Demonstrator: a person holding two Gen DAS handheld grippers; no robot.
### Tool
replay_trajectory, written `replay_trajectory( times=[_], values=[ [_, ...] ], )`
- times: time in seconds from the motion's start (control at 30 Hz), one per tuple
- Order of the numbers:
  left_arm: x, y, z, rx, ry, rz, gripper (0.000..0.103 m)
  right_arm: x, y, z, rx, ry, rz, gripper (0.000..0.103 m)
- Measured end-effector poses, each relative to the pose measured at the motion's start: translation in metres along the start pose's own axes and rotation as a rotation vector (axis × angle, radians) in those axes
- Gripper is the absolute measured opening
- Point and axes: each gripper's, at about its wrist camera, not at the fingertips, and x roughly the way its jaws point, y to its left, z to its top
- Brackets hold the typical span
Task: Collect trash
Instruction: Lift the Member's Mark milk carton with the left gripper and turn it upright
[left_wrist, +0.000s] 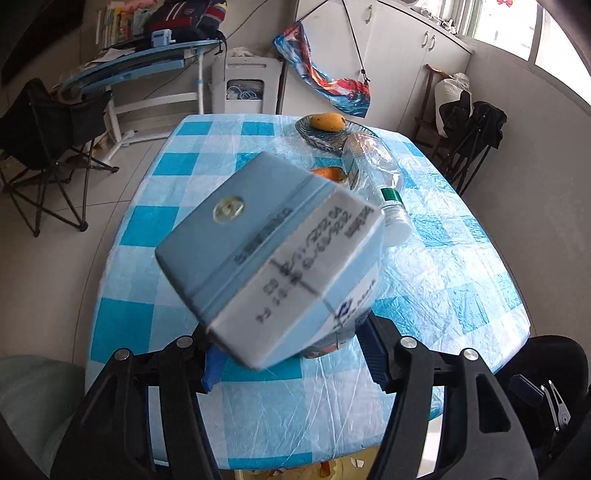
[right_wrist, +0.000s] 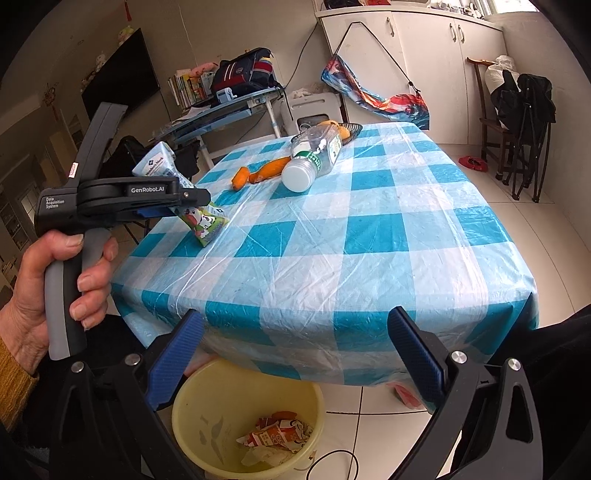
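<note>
The milk carton (left_wrist: 273, 254) fills the left wrist view, pinched at its lower end in the left gripper (left_wrist: 291, 350), whose jaws are closed narrow on it. From the right wrist view the carton (right_wrist: 173, 192) sits lifted at about 10 o'clock, over the table's near-left corner and not yet above the bin.

The right gripper (right_wrist: 295, 354) holds nothing, its jaws spread wide. Between its fingers at 6 o'clock stands the yellow bin (right_wrist: 236, 391), already holding a crumpled orange wrapper (right_wrist: 277, 435), so some trash seems collected.

Left on the checked tablecloth (right_wrist: 369, 240), toward 12 o'clock: an empty plastic bottle (right_wrist: 314, 155) on its side and orange peel (right_wrist: 258, 173) just beside it. The carton's drop likely comes next, then those two.
</note>
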Motion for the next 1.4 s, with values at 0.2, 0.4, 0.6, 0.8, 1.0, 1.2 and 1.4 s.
replay_trajectory(
  times=[0.2, 0.4, 0.6, 0.8, 1.0, 1.2, 1.4],
  values=[
    [0.005, 0.012, -0.021, -0.075, -0.016, -0.012, 0.071, -0.003, 0.01, -0.003, -0.062, -0.005, -0.029, 0.096],
    [0.001, 0.022, -0.021, -0.113, -0.05, -0.008, 0.074, 0.002, 0.015, -0.005, -0.09, 0.007, -0.048, 0.096],
    [-0.015, 0.04, -0.024, -0.176, -0.083, -0.018, 0.079, 0.006, 0.025, -0.008, -0.128, 0.023, -0.047, 0.096],
    [-0.014, 0.054, -0.037, -0.226, -0.011, -0.027, 0.083, 0.004, 0.029, -0.008, -0.144, 0.017, -0.039, 0.096],
    [-0.023, 0.076, -0.041, -0.33, -0.037, 0.025, 0.084, -0.001, 0.027, -0.008, -0.137, 0.003, -0.033, 0.096],
    [-0.038, 0.074, -0.055, -0.324, -0.057, 0.064, 0.084, -0.003, 0.027, -0.006, -0.127, -0.007, -0.018, 0.096],
    [-0.036, 0.086, -0.058, -0.493, -0.002, -0.13, 0.084, -0.005, 0.028, -0.006, -0.128, -0.01, -0.001, 0.096]
  ],
)
